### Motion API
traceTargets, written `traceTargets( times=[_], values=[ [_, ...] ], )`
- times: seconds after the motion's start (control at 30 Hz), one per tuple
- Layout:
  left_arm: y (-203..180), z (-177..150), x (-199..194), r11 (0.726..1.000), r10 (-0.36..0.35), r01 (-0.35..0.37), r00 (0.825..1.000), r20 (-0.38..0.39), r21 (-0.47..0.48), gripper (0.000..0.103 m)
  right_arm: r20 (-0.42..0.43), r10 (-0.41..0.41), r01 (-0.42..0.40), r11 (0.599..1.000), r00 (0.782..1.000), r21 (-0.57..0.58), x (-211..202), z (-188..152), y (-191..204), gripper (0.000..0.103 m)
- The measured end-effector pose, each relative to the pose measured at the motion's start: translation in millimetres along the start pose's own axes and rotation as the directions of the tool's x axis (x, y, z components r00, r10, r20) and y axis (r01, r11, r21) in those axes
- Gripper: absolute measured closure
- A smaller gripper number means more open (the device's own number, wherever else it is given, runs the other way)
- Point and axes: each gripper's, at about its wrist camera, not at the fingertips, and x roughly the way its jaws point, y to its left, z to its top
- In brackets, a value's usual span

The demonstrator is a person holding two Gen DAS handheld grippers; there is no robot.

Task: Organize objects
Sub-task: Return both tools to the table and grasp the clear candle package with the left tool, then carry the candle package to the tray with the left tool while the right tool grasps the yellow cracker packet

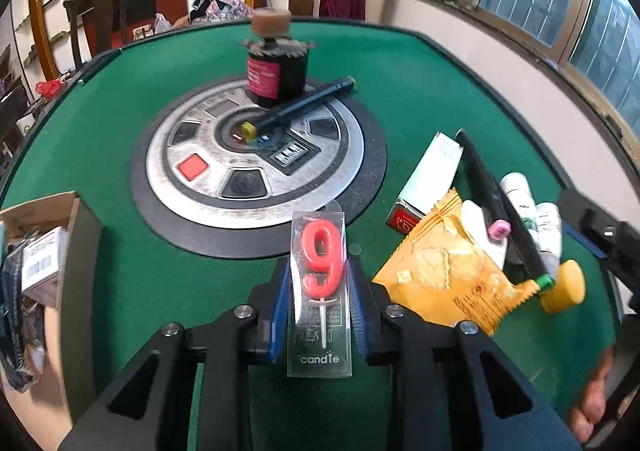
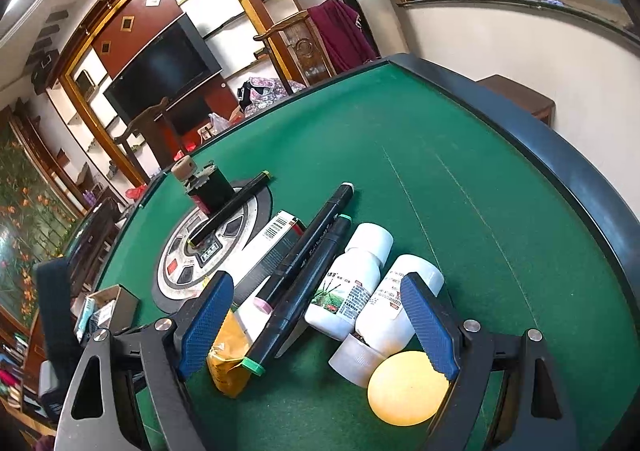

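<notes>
Jaws: your left gripper (image 1: 319,283) is pinched on the candle pack (image 1: 320,291), blue pads against both long edges. Your right gripper (image 2: 316,325) is spread wide and grips nothing.

Landmark: the round centre plate (image 1: 256,167) of the green table (image 1: 440,83).

Risks:
- The pack is thin, clear and stiff. You hold it by the edges only, so it may twist or slide out if you swing fast or ease the pinch.
- The box (image 1: 60,243) sits on the near-left side of the plate, by the table edge. It already looks crowded, so a careless release there could leave the pack on the rim or push it off the table.
- The right jaws straddle loose items. Closing now could trap several at once or roll the ball (image 2: 406,387) away.

Position:
- The pack stands upright between the left jaws, over the near rim of the plate, above the felt.
- To the plate's right lie the snack bag (image 1: 444,271), markers (image 2: 308,247) and two white bottles (image 2: 372,291), between or just ahead of the right jaws.
</notes>
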Motion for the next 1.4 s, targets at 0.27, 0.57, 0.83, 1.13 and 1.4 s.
traceTargets(
  times=[0.27,0.57,0.83,1.13,1.4],
  values=[
    [31.9,-18.4,-84.6,0.991,-0.085,0.097,0.989,0.120,-0.093,0.076,0.056,0.001,0.007,0.989,0.998,-0.150,-13.0,-3.7,29.0,0.014],
    [65.2,-57.1,-122.0,0.979,-0.106,0.132,0.980,0.170,-0.153,0.076,-0.068,-0.133,0.069,0.808,0.989,-0.585,25.9,-30.1,121.3,0.015],
    [102.7,-76.6,-125.2,0.961,-0.110,0.150,0.977,0.181,-0.230,0.076,-0.091,-0.306,0.143,0.664,0.948,-0.734,66.3,-62.3,137.6,0.047],
    [137.2,-95.4,-146.1,0.944,-0.096,0.158,0.971,0.218,-0.289,0.076,-0.150,-0.251,0.105,0.774,0.956,-0.624,49.0,-47.8,126.6,0.055],
    [175.2,-109.8,-160.0,0.939,0.004,0.060,0.983,0.186,-0.338,0.076,-0.255,0.004,-0.124,0.882,0.967,-0.455,8.3,-41.1,169.4,0.054]
  ],
)
